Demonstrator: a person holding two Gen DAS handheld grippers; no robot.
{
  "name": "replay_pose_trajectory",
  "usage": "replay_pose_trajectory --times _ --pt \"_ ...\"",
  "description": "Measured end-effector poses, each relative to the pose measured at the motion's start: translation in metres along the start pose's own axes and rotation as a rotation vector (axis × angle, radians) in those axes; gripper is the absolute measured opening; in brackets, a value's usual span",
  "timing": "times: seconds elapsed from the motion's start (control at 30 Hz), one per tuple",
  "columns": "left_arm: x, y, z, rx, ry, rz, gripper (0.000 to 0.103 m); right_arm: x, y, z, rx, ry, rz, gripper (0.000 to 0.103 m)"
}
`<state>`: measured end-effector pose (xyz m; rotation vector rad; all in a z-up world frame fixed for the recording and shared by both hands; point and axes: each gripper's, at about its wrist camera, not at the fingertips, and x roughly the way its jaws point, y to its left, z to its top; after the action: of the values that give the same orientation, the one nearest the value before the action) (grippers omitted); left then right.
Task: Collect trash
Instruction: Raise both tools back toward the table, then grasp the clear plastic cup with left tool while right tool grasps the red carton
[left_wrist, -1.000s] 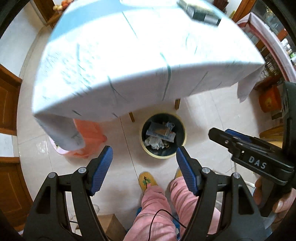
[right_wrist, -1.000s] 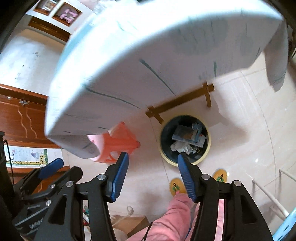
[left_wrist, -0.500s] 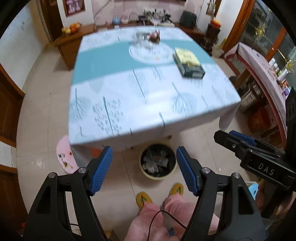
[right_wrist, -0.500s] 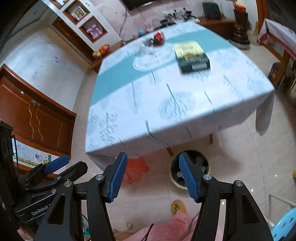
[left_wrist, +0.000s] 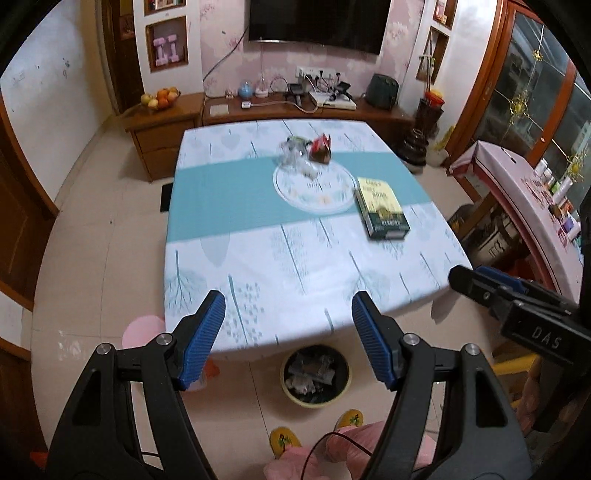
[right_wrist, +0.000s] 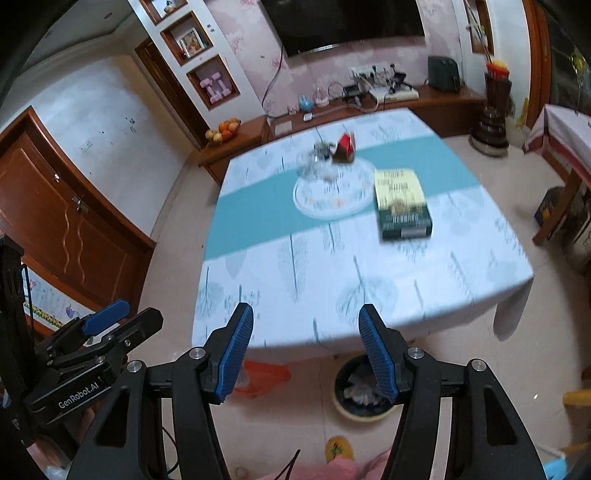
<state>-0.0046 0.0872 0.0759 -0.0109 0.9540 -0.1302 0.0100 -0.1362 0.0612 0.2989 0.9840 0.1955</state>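
A round bin (left_wrist: 314, 376) with a yellow rim stands on the floor under the table's near edge, holding crumpled trash; it also shows in the right wrist view (right_wrist: 360, 395). On the table (left_wrist: 258, 266) lie clear crumpled plastic (left_wrist: 295, 157) and a red-brown wrapper (left_wrist: 321, 147) at the far middle; the right wrist view shows them too, the plastic (right_wrist: 317, 166) and the wrapper (right_wrist: 345, 147). My left gripper (left_wrist: 288, 317) is open and empty above the near table edge. My right gripper (right_wrist: 306, 332) is open and empty beside it.
A green and yellow book (left_wrist: 382, 206) lies right of a round mat (left_wrist: 314, 184). An orange-pink stool (right_wrist: 258, 376) stands under the table's left side. A wooden sideboard (left_wrist: 295, 110) runs along the far wall. My slippered feet (left_wrist: 284, 439) are near the bin.
Both grippers have lifted and tilted up from looking down at the bin to looking across the tabletop. Both stay open and empty.
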Motion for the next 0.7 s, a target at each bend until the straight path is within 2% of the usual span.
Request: replay_pose_trajectory --times 0.2,0.37,0.57,0.7 --pt "0.026 -0.003 0.047 -0.029 -0.009 0.025 0.069 0.01 -0.005 0.061 -0.031 -0.044 0.01 0.064" --pt "0.078 -0.007 0.098 -0.086 0.021 0.054 0.07 0.041 -0.028 0.126 -0.035 -0.053 0.036 0.069" --pt "0.166 -0.017 0.17 -0.227 0.096 0.122 0.07 0.119 -0.079 0.228 -0.042 -0.002 0.093 0.07" --pt "0.232 -0.028 0.217 -0.316 0.16 0.147 0.07 0.189 -0.116 0.295 -0.032 0.092 0.126 0.07"
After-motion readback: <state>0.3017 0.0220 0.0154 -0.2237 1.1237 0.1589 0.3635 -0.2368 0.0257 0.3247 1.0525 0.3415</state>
